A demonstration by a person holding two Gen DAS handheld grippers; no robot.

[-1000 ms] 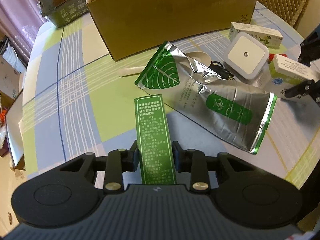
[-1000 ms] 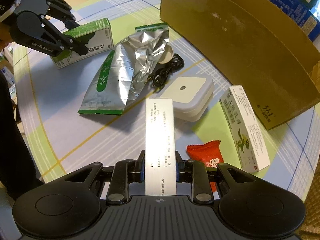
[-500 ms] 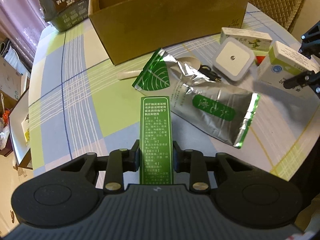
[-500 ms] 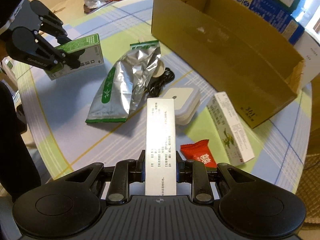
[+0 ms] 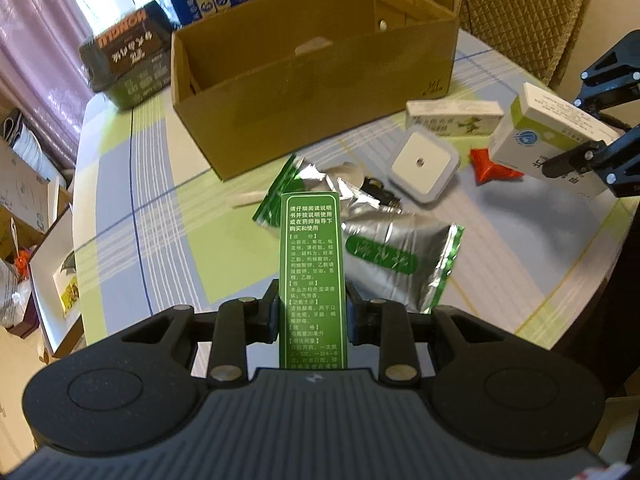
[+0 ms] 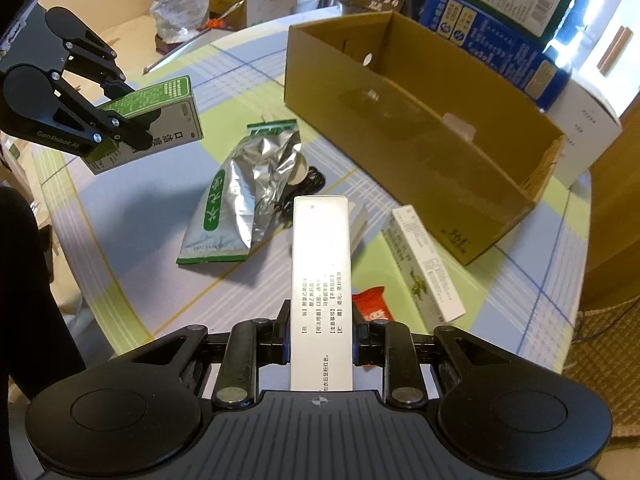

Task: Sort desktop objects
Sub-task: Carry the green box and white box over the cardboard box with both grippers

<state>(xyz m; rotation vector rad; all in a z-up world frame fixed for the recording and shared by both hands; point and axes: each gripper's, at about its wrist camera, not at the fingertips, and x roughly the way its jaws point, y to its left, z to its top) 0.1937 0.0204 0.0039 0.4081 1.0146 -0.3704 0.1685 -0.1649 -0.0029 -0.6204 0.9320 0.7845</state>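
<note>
My left gripper (image 5: 312,312) is shut on a green medicine box (image 5: 313,264), held above the checked tablecloth; the same green box (image 6: 160,120) shows at the left of the right wrist view. My right gripper (image 6: 320,334) is shut on a white medicine box (image 6: 321,276), seen also as the white box (image 5: 552,136) at the right of the left wrist view. An open cardboard box (image 5: 312,76) stands at the back of the table. On the cloth lie a silver tea pouch (image 5: 384,248), a white square night light (image 5: 424,164), a red snack packet (image 5: 492,166) and a long white-green box (image 5: 452,118).
Stacked printed cartons (image 5: 132,56) stand behind and left of the cardboard box. A white spoon (image 5: 248,199) and a black cable (image 5: 380,196) lie by the pouch. A wicker chair back (image 5: 520,12) rises at the far right. The round table's edge (image 5: 580,308) curves close on the right.
Both grippers have lifted and pulled back with their boxes, so the table items look smaller and the cardboard box's open top has come into view.
</note>
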